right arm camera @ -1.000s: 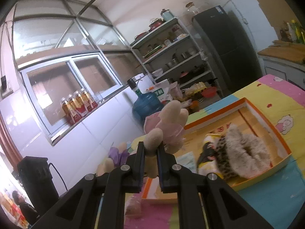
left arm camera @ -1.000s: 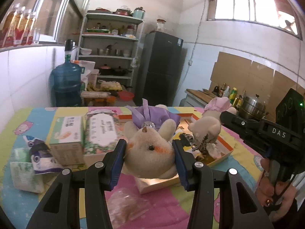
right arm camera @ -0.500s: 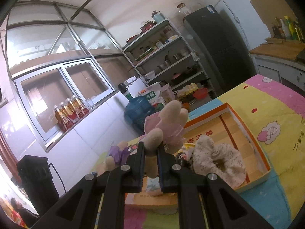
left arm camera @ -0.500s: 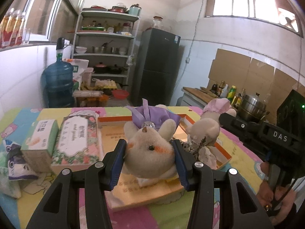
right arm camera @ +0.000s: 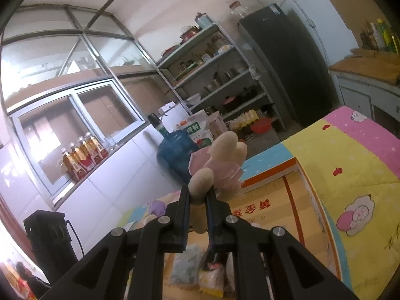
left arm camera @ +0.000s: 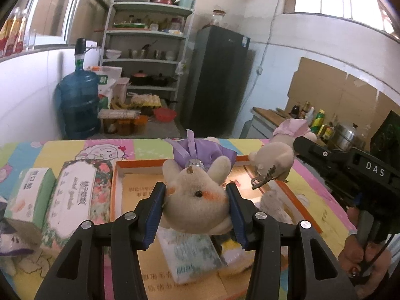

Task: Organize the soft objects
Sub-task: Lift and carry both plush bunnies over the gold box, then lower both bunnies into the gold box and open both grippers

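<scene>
My left gripper [left arm camera: 196, 201] is shut on the head of a cream plush bunny in a purple dress [left arm camera: 200, 190], held above the orange-rimmed cardboard box [left arm camera: 140, 163]. In the right wrist view my right gripper [right arm camera: 198, 200] is shut on a limb of a cream plush in a pink dress [right arm camera: 225, 157], which sticks up past the fingertips over the same box [right arm camera: 270, 172]. The left wrist view shows that pink-dressed plush [left arm camera: 272, 155] at the right, over the box's far right corner. Tissue packs [left arm camera: 190, 252] and a fluffy item [left arm camera: 272, 205] lie in the box.
Two tissue boxes [left arm camera: 75, 200] stand left of the cardboard box on the colourful tablecloth [right arm camera: 350, 155]. A person's hand [left arm camera: 362, 257] grips the right gripper's handle. Beyond the table are a blue water jug [left arm camera: 77, 102], a shelf rack [left arm camera: 147, 60] and a dark fridge [left arm camera: 217, 82].
Both grippers have moved forward with their plush toys and now hang over the cardboard box. The box and its contents have come closer beneath them. Neither grip has changed.
</scene>
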The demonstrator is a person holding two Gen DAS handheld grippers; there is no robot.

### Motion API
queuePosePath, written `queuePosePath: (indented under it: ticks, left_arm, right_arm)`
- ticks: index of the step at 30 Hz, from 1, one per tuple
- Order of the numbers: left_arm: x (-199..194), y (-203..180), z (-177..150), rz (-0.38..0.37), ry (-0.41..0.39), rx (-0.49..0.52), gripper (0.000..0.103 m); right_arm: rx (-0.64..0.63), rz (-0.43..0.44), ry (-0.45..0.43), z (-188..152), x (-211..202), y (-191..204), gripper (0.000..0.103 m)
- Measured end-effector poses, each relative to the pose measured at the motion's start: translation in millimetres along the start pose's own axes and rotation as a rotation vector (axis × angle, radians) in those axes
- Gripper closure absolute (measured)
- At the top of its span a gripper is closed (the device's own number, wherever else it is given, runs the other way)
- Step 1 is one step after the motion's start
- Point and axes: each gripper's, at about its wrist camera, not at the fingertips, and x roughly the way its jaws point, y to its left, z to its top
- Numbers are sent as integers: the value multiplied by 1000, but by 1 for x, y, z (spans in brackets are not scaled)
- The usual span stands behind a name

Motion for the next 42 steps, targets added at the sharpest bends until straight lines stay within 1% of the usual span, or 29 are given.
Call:
queuePosePath:
  ticks: [5,11,15,19,28,33,36,38,39,40,41,42]
  left_arm:
    - [25,3,6,11,43,-25,52]
    - [51,2,10,23,87,-32,52]
    - [67,4,11,28,122,-40,52]
    - [76,6,11,30,152,-46,52]
    - [96,10,14,25,247,-66,52]
    - [101,14,14,17,271,-85,50]
    - [104,16,14,17,286,-97,49]
    - [103,16,13,32,286,-94,48]
    - [102,15,13,38,282,-90,46]
    - [99,15,14,40,271,-86,44]
    - [97,15,14,41,261,-84,43]
    - [94,15,14,42,254,-82,43]
  right_arm:
    - [41,-14,35,12,23,-18,91]
    - [114,-27,107,11,51,-43,91]
    - [141,-39,146,7,63,-55,91]
    - [142,-55,168,5,70,-61,91]
    - [117,-104,207,1,80,-64,89]
    - [143,-127,232,-3,84,-72,87]
    - [173,-133,244,-4,85,-77,84]
    - [193,-129,248,-5,85,-80,81]
    - [199,-131,248,-5,85,-81,73]
    - [203,-135,246,-5,85,-82,60]
    - [207,-136,243,-5,84,-82,53]
    - [210,-127,240,-5,84,-82,50]
